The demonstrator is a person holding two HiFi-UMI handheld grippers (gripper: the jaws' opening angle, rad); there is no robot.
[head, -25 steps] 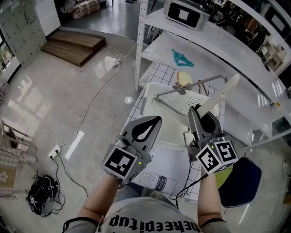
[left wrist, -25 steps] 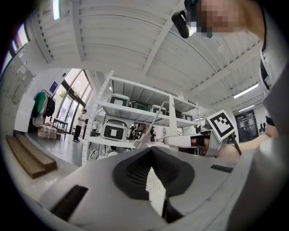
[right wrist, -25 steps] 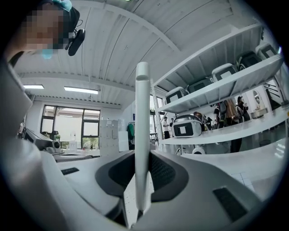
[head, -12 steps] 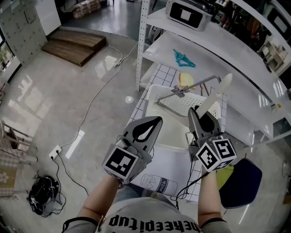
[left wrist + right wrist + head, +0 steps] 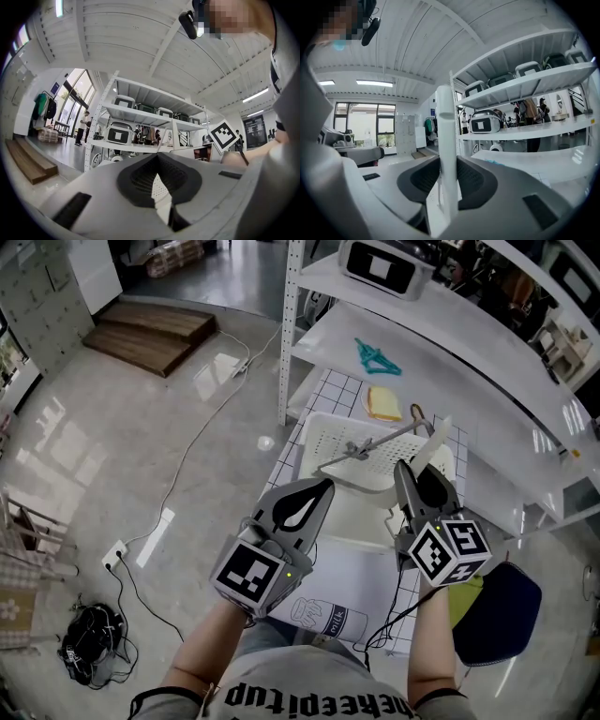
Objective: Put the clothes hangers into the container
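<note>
Right gripper [image 5: 418,472]: jaws just been opening, white hanger [image 5: 431,444] arm loose between them, over white container [image 5: 317,432], centre frame. Left gripper [image 5: 317,491]: jaws together, empty.

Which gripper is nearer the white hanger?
Right. The right gripper has the hanger between its jaws, which have just been opening; the left gripper is apart, left of it.

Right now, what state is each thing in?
hanger: tilted, low over basket
basket: upright, open top
right gripper: jaws just opening, hanger between them
left gripper: shut, empty
teal hanger: lying flat, untouched
</note>
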